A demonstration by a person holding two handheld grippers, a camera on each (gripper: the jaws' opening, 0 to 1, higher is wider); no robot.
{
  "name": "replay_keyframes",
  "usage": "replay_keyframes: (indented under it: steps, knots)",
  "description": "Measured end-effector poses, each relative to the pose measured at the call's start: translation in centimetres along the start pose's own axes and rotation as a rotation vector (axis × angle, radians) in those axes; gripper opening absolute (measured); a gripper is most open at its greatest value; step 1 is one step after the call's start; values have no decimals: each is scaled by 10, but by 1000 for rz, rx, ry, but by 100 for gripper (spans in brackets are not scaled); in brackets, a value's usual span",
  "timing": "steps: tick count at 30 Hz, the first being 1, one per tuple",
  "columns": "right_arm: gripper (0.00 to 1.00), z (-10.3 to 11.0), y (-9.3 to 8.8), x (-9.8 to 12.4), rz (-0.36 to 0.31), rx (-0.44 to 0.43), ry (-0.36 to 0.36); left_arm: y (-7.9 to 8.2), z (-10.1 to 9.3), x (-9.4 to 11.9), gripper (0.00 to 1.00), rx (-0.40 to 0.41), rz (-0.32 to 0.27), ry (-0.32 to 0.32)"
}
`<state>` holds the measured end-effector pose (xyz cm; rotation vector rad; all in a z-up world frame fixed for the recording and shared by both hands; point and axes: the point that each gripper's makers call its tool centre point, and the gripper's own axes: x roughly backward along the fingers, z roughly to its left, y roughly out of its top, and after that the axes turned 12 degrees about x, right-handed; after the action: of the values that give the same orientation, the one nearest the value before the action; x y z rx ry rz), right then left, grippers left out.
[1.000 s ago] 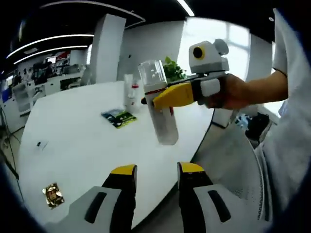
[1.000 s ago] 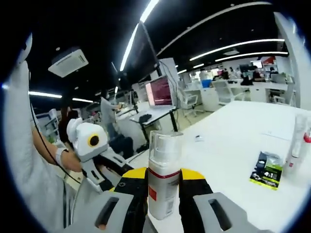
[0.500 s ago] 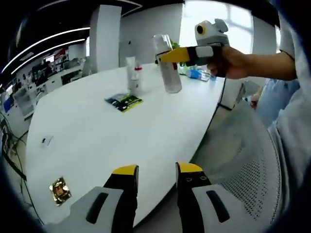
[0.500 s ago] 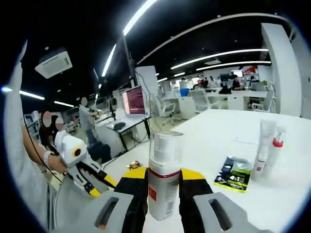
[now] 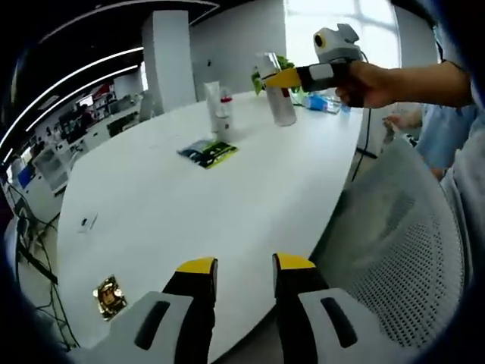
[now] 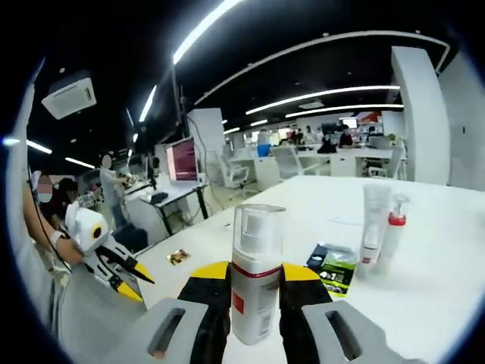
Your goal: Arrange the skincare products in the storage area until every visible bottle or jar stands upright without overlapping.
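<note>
Across the room's wide white surface (image 5: 189,205) most of the top lies bare, with the skincare things gathered toward its far end. Largest of what matters is the right claw (image 6: 254,277), seen from the left gripper view (image 5: 282,78) held out over the far edge in a person's hand (image 5: 371,82); its jaws are clamped on a pump bottle (image 6: 255,273) with a clear cap and a red band, carried upright above the surface. Standing on the surface near it are a tall white tube (image 6: 374,216) and, just beside that, a slim bottle with a red collar (image 6: 394,226), both upright and close together. A dark and green sachet (image 6: 332,265) lies flat in front of them. The left claw (image 5: 237,277) hangs low over the near edge with nothing between its jaws, which stand slightly apart; a small gold packet (image 5: 111,294) lies on the surface off to its left. To my eye the step in hand is setting the carried bottle down next to the standing pair. Doing it well means keeping the bottle vertical on the way down, choosing a bare patch beside the tube and clear of the sachet so nothing overlaps, letting the base sit flat before the jaws part, and drawing the claw straight back so it does not clip the two neighbours.
</note>
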<state>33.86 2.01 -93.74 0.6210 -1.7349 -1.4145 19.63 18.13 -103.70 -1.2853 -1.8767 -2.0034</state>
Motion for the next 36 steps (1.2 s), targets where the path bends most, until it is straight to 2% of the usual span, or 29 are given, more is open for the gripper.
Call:
replay_keyframes:
  steps: [3,9,18,21,25,27,36]
  knots:
    - [18,-16,-9,0,11,12,-35,-4,-1,-2,25,-17,20,0]
    - [18,-52,-18,-3,-28,29,-120,-13,-2,-6,25,-4,65,-10]
    - [18,-98,-50,-13,-24,12,-207,-24,-2,-11,23,15,114,-17]
    - [18,-104,-60,-12,-20,-1,-221,-29,1,-12,20,13,137,-4]
    - [18,-106,-69,-7,-26,2,-221,-37,-2,-14,23,35,179,-14]
    - [18,-105,-67,-6,-73,24,-196,-40,-3,-15,22,26,191,-19]
    - [18,-110,-94,0,-38,34,-200,-44,-2,-15,26,24,212,-10]
